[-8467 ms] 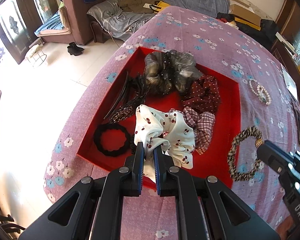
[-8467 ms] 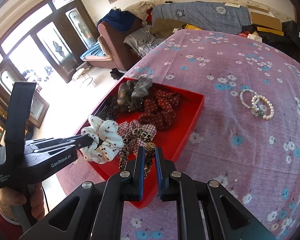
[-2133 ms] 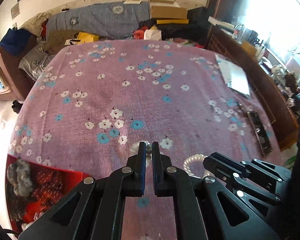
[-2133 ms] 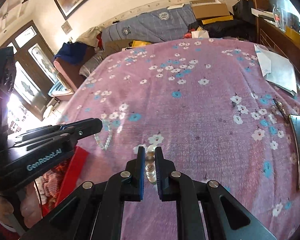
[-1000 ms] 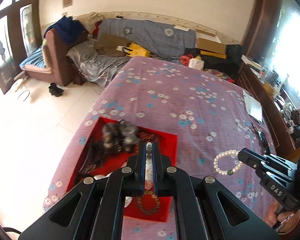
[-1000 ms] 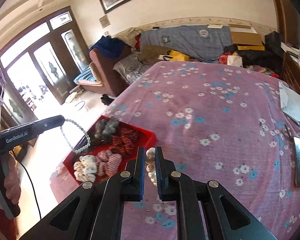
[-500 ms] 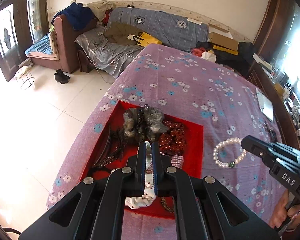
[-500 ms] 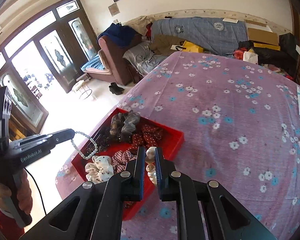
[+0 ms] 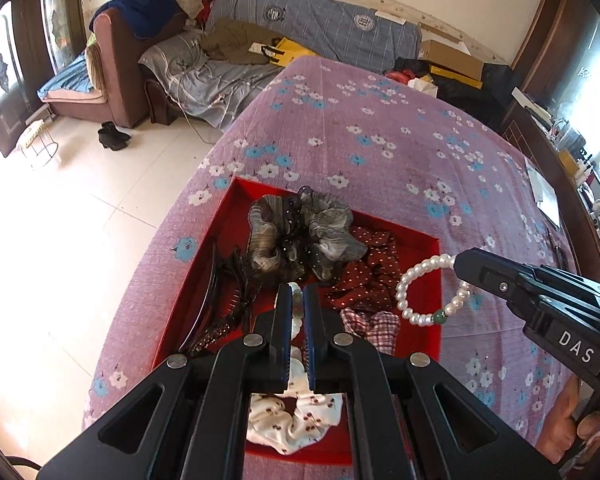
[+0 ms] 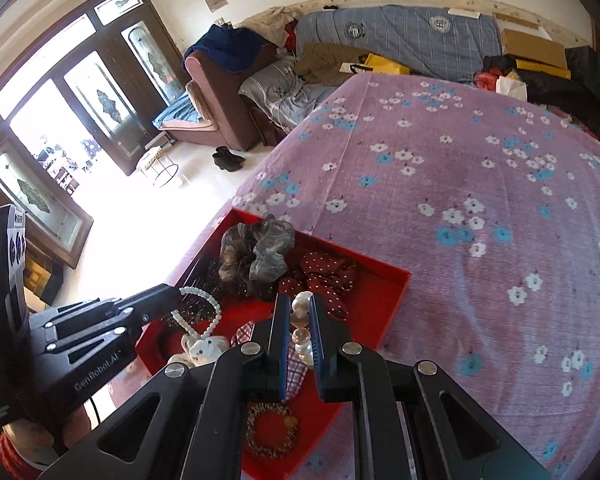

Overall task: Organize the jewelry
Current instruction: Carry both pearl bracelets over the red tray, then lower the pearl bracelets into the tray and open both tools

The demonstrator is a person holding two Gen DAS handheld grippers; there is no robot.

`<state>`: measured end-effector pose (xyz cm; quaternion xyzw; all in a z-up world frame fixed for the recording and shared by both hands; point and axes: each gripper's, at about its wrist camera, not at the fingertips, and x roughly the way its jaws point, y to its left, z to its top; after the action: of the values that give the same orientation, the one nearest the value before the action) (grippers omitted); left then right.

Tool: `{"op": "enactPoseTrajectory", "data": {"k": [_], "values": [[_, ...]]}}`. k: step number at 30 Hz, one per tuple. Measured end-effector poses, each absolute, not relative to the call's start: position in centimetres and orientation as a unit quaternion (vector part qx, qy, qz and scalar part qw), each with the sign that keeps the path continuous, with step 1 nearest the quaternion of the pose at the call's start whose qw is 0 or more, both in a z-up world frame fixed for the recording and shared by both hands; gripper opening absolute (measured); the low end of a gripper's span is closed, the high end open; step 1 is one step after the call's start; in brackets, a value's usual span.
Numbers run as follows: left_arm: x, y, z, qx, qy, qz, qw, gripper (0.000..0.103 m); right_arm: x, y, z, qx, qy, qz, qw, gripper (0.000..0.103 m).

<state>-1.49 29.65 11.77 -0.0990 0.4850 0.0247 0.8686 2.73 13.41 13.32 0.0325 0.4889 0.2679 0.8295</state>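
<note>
tray: red tray (image 9: 434, 312) on the floral bedspread (image 9: 380, 148), crowded with a grey scrunchie (image 9: 300, 236) and dotted red scrunchie (image 9: 374, 276)
left gripper (image 9: 296, 304): above the tray; pinching a pale bead bracelet (image 10: 198, 312)
right gripper (image 10: 300, 320): over the tray's right side; clamped on a pearl bracelet (image 9: 424, 292)

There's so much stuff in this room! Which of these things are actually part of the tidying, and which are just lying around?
Part of the job:
right gripper holding a large-pearl bracelet
left gripper holding a small-bead bracelet
red tray
scrunchies already in it, like the grey one

Just lying about:
sofa
black boots
cardboard box
</note>
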Motion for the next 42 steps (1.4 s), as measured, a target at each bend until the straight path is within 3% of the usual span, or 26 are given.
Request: {"op": "enactPoseTrajectory", "data": {"k": [16, 42], "values": [[0.9, 29.9, 5.9, -0.035, 0.533, 0.056, 0.844, 0.005, 6.3, 14.1, 8.0, -0.004, 0.532, 0.205, 0.822, 0.011], [0.0, 29.3, 6.9, -0.026, 0.522, 0.084, 0.849, 0.005, 7.5, 14.9, 5.5, -0.044, 0.542, 0.187, 0.818, 0.012]]}}
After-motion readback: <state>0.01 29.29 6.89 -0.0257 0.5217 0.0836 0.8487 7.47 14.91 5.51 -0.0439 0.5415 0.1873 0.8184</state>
